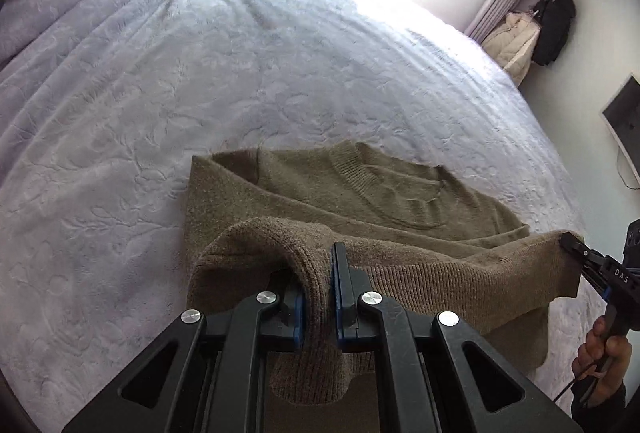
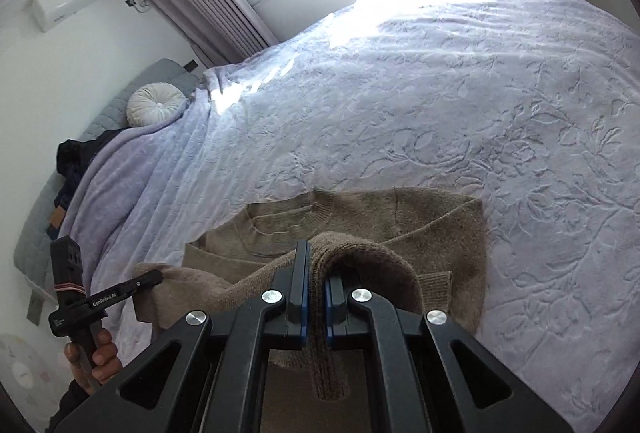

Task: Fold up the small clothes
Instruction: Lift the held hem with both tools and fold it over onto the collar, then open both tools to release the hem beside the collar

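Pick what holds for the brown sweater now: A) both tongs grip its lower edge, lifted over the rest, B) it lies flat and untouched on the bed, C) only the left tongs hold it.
A: the left tongs and right tongs each pinch the brown sweater, its hem raised off the bed.

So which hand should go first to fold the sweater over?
Neither, probably. The left gripper and right gripper each pinch one end of the sweater hem, lifted off the bed, so moving together seems best.
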Tool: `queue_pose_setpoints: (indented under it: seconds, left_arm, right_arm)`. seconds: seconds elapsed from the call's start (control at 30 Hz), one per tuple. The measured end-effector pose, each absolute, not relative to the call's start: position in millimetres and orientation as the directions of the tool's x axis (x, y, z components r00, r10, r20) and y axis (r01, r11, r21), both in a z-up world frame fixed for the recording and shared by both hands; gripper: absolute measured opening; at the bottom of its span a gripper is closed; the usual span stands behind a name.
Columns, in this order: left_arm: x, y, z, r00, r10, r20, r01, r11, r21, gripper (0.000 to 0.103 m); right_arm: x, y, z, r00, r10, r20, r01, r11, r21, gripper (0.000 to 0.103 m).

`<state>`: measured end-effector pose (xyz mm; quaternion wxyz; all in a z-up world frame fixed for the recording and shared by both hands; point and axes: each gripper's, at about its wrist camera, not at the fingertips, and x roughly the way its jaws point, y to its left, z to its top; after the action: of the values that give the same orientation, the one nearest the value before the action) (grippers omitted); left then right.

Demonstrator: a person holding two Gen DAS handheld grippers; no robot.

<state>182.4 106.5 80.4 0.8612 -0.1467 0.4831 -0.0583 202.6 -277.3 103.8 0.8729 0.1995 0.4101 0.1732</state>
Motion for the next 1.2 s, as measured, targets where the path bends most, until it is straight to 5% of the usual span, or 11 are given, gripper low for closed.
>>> queue_pose_setpoints:
  seconds: [0.1,0.27,0.37,0.43,0.47,0.5,0.63,0.8,0.9,1.03,1.2]
  left_arm:
    - [208,115,39,0.427,-0.256,-0.868,-0.103,0.939,-0.327,0.011]
    - [209,135,27,0.412,-0.382,-0.827,-0.116,0.878,-0.464,0.019]
    - [210,145,41,0.417,-0.443,-0.793,-0.106,0.843,-0.527,0.063]
    - [206,156,54,0.479,-0.459,-0.748,-0.125,0.808,-0.576,0.097]
    - [204,163,60,0.509,-0.446,-0.736,-0.143,0.799,-0.583,0.1]
    - [202,169,66,0.53,-0.423,-0.735,-0.162,0.8,-0.578,0.1]
    - [176,174,87,0.569,-0.303,-0.765,-0.188,0.857,-0.479,0.1]
    - [123,118,88,0.575,-0.079,-0.814,0.039,0.997,-0.069,0.1]
    - [117,84,67,0.539,-0.022,-0.842,0.147,0.987,0.069,0.1]
    - [141,74,31,0.395,0.006,-0.919,0.126,0.99,0.061,0.1]
    - [181,86,37,0.397,-0.105,-0.912,0.054,0.994,-0.091,0.1]
  right_arm:
    - [231,-279,68,0.549,0.443,-0.708,-0.056,0.865,0.498,0.01]
    - [248,-307,27,0.488,0.501,-0.715,0.066,0.795,0.603,0.014]
    - [245,-315,30,0.501,0.51,-0.699,0.071,0.781,0.62,0.022]
    - [243,-319,36,0.525,0.515,-0.678,0.075,0.765,0.64,0.049]
    - [241,-322,43,0.546,0.511,-0.664,0.077,0.759,0.647,0.06]
    - [240,-324,47,0.563,0.504,-0.655,0.08,0.755,0.65,0.073]
    - [223,-329,79,0.635,0.433,-0.64,0.062,0.797,0.601,0.073]
    - [171,-279,111,0.613,0.341,-0.713,-0.201,0.94,0.276,0.073]
    - [152,-243,94,0.561,0.254,-0.788,-0.329,0.942,0.07,0.073]
    - [161,-227,67,0.424,0.347,-0.837,-0.404,0.899,0.168,0.073]
    - [191,-212,49,0.436,0.275,-0.857,-0.391,0.915,0.095,0.073]
